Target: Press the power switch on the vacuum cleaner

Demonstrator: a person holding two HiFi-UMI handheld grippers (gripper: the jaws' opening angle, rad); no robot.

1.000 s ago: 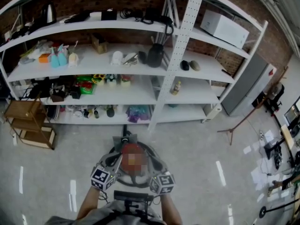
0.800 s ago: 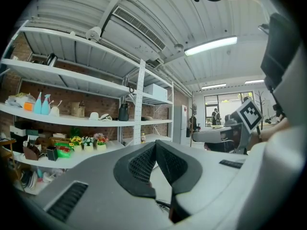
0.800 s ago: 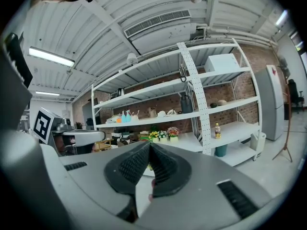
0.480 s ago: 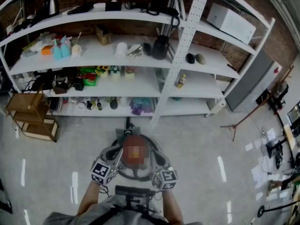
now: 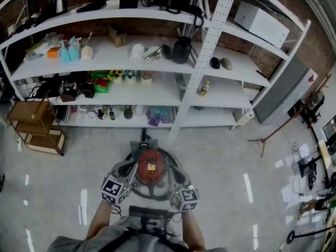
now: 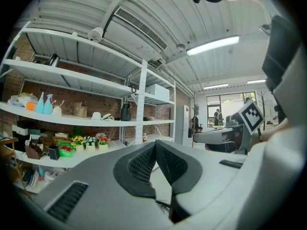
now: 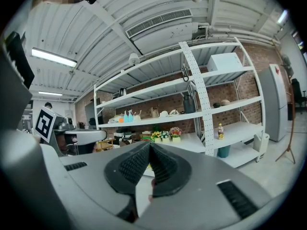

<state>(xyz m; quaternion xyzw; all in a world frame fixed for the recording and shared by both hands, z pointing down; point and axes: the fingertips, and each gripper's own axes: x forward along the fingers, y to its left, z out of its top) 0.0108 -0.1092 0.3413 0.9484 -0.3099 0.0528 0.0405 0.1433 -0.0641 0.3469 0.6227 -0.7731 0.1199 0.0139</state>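
In the head view a round red vacuum cleaner (image 5: 149, 166) with a dark hose looped round it sits on the grey floor just in front of the person. My left gripper (image 5: 130, 169) reaches in beside its left flank and my right gripper (image 5: 171, 172) beside its right flank. I cannot tell whether either touches it. The left gripper (image 6: 155, 145) in its own view has its dark ribbed pads (image 6: 140, 166) meeting at the tips, nothing held. The right gripper (image 7: 149, 145) is likewise shut and empty. Both gripper views look level at the shelves, and the vacuum cleaner is hidden.
A tall white shelving unit (image 5: 202, 62) loaded with bottles, jugs and boxes stands across the floor ahead. Small wooden shelves (image 5: 32, 127) sit at its left end. A grey cabinet (image 5: 278, 96) and a tripod stand (image 5: 268, 138) are at the right.
The head camera has tipped slightly, so the shelves sit a little lower and to the right. Both grippers stay beside the vacuum cleaner with hardly any movement.
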